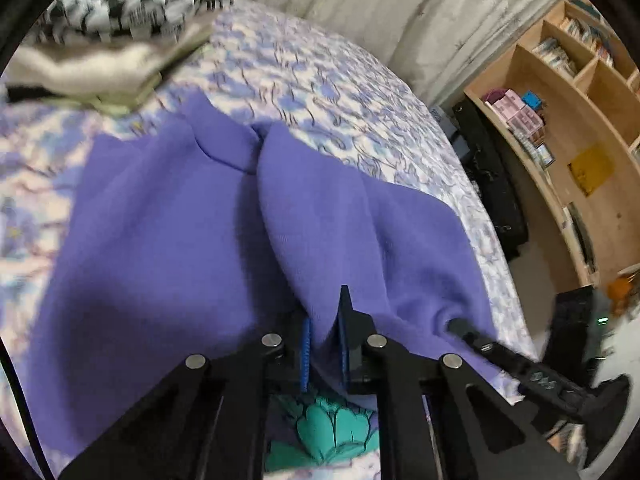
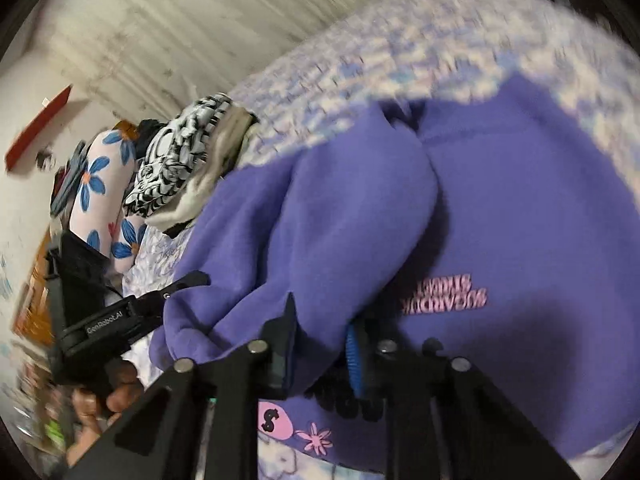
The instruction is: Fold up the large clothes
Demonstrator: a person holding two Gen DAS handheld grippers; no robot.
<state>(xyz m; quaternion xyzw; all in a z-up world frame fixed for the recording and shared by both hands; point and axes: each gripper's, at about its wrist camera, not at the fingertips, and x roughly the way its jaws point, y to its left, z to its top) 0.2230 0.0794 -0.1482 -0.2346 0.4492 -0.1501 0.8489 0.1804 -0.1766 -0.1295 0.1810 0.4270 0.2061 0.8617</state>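
Note:
A large purple sweatshirt [image 1: 168,216] lies on a bed with a floral purple sheet [image 1: 320,80]. My left gripper [image 1: 325,320] is shut on a raised fold of its fabric near the lower edge. My right gripper [image 2: 320,320] is shut on another raised fold of the same sweatshirt [image 2: 520,208], next to pink lettering [image 2: 444,298] printed on it. The right gripper also shows at the lower right of the left wrist view [image 1: 532,368], and the left one at the lower left of the right wrist view [image 2: 120,320], held by a hand [image 2: 108,396].
A stack of folded clothes with a black-and-white patterned piece [image 1: 120,4] on top sits at the bed's far corner; it shows in the right wrist view [image 2: 176,156] beside a blue-flowered pillow [image 2: 104,196]. Wooden shelves [image 1: 580,128] and black bags [image 1: 492,184] stand right of the bed.

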